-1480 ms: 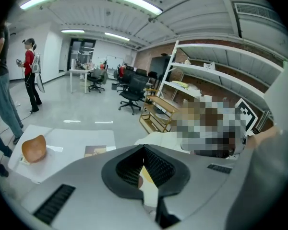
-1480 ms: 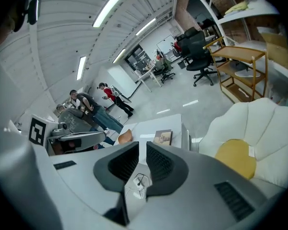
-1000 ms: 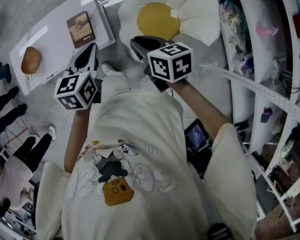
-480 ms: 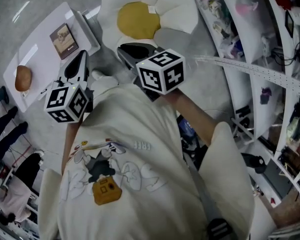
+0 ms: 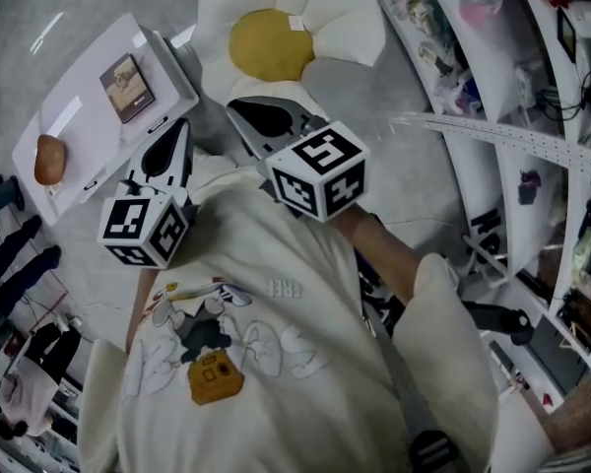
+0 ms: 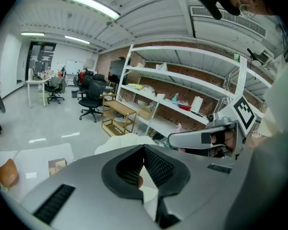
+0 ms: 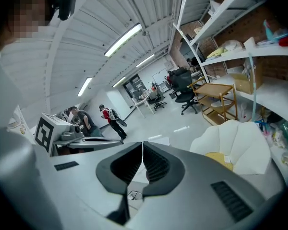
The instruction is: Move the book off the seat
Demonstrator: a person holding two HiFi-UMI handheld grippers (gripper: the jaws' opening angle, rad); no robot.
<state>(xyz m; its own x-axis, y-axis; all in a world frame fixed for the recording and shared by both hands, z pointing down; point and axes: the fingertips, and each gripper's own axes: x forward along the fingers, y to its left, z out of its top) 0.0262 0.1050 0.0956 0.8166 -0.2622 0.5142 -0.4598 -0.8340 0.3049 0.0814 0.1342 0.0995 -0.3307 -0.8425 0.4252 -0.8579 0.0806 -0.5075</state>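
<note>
The book (image 5: 126, 87) lies on the white table (image 5: 79, 116), well apart from the seat (image 5: 335, 18); our left gripper (image 6: 143, 151) is pressed together, bare; our right gripper (image 7: 142, 145) has just closed on nothing; we should keep both clear of the table.

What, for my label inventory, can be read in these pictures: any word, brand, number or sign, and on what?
"FREE", probably, in small grey letters: on the person's cream cartoon-print shirt.
Too small to read: the cover print of the small brown book lying on the white rectangular table.
No words, only square code patterns: the black-and-white marker cubes.
</note>
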